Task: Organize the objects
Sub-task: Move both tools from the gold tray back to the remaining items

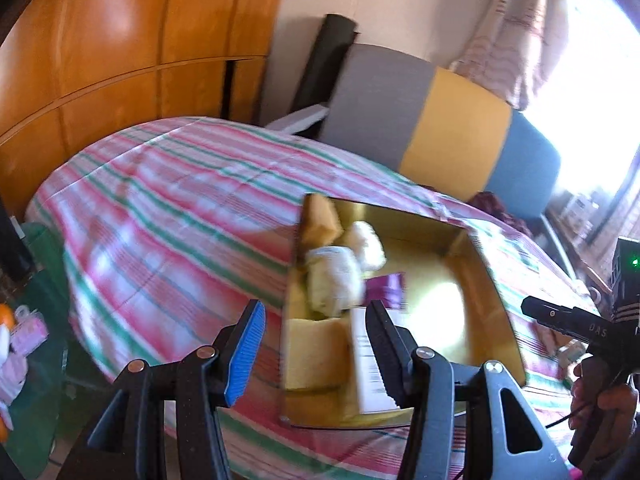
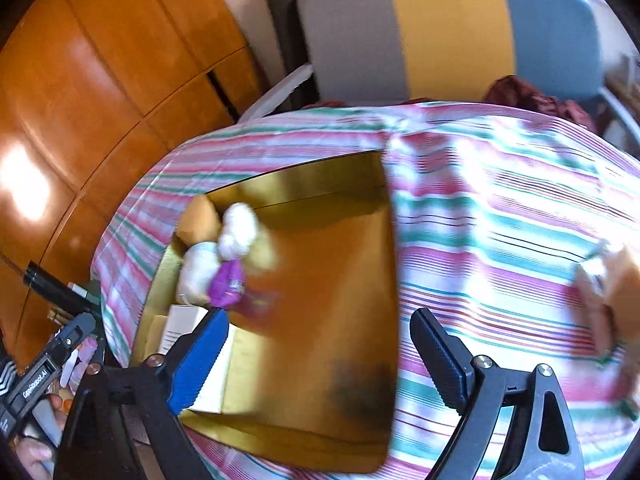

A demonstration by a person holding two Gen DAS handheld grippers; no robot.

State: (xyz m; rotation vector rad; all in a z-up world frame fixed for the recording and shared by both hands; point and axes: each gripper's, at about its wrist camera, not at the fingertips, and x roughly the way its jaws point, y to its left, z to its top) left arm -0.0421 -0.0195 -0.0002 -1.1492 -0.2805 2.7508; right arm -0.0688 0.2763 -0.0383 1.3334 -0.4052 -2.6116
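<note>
A: Gold cardboard box open on the striped bed, and from the right wrist its long axis runs from the near edge away towards the padded headboard.

B: Its contents are packed along the left wall. A white bundle, a fluffy white piece on top of it, and a purple packet lying just right of them.

A: The left wrist adds something: a white card with a barcode at the box's near end, beside a yellow flap.

B: And only the right wrist catches those blurred items on the bed at far right, well apart from the box.

A: Tools now. The right tool tilts down over the box, jaws spread wide, nothing between them.

B: The left tool also angles down at the box's near end, jaws partly apart. Whether they pinch the card or flap, I cannot tell through the blur.
</note>
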